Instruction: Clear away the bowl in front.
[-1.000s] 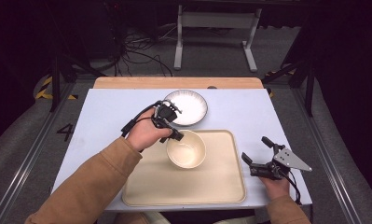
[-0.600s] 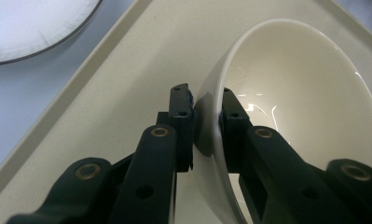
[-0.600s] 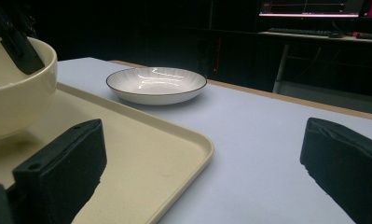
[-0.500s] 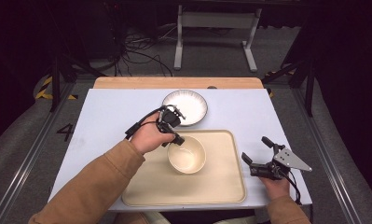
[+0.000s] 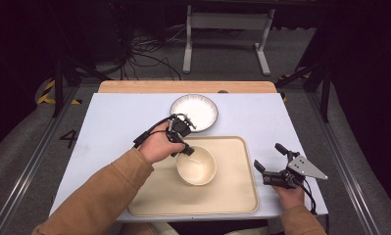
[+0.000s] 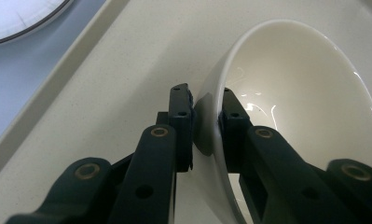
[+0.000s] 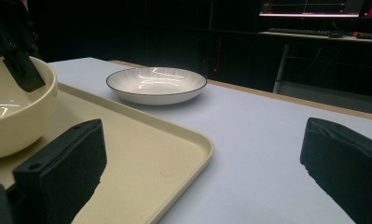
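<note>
- The bowl (image 5: 196, 165) is cream, smooth and glossy, with a plain rounded wall and a bare inside; it sits on the beige tray (image 5: 232, 198), in the tray's middle part.
- The left gripper (image 5: 187, 149) is clamped on the bowl's rim, one jaw inside the wall and one outside, as the left gripper view shows (image 6: 207, 121).
- The right gripper (image 5: 271, 164) rests at the tray's right edge with its jaws wide apart and nothing between them.
- Against a second ago, the bowl has shifted slightly towards the person, the left hand with it; the right gripper has kept its place.
- The table (image 5: 109, 127) is pale blue-grey with a wooden far edge; a white ribbed plate (image 5: 194, 110) lies just beyond the tray. The room behind is dark, with cables on the floor.
</note>
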### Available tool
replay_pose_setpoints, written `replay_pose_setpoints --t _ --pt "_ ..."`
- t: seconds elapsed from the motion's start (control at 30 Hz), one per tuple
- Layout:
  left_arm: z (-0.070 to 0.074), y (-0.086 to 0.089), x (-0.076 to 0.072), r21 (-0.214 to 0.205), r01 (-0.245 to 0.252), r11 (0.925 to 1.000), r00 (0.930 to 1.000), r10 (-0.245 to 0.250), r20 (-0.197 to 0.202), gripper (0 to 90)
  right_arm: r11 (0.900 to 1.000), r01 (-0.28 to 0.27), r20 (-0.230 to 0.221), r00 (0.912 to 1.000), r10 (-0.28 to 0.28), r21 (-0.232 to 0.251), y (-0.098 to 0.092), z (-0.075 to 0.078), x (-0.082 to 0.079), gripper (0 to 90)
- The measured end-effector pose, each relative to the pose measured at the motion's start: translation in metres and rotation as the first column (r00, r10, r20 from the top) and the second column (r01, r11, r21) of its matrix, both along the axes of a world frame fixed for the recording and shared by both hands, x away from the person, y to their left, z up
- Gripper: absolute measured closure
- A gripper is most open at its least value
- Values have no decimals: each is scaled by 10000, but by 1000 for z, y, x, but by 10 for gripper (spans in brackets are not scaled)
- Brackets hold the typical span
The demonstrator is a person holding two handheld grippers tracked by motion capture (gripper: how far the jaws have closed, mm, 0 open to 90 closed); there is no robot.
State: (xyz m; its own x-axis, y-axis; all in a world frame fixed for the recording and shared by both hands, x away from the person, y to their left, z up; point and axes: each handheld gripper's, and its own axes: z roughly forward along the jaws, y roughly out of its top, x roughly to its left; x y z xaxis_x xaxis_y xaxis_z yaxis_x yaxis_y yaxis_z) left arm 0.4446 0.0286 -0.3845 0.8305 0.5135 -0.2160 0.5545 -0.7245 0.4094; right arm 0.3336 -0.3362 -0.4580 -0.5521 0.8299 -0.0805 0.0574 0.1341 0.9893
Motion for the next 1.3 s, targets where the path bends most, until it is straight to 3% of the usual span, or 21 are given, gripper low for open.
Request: replay_pose_setpoints --t 0.43,0.83,0.97,1.17,1.2,1.3 --pt "-1 2 3 179 307 9994 9995 -305 -120 788 10000 -1 -5 10000 1 5 0 0 0 7" --pt "-5 3 3 549 1 9985 10000 -2 10 751 10000 -1 -1 10000 1 -4 0 0 0 7" --pt "-4 3 3 405 137 9991 9999 -138 22 684 10000 1 5 10000 -1 -10 0 0 0 7" --pt "2 1 -6 50 116 9999 9960 -120 884 379 10000 2 9 10000 -2 -9 0 0 0 7" --pt "2 1 -6 50 116 9999 9960 -120 884 336 10000 2 9 10000 -2 -9 0 0 0 7" --pt "7 4 -9 -372 243 9990 9898 -188 1415 272 10000 -7 -37 10000 7 13 0 0 0 7"
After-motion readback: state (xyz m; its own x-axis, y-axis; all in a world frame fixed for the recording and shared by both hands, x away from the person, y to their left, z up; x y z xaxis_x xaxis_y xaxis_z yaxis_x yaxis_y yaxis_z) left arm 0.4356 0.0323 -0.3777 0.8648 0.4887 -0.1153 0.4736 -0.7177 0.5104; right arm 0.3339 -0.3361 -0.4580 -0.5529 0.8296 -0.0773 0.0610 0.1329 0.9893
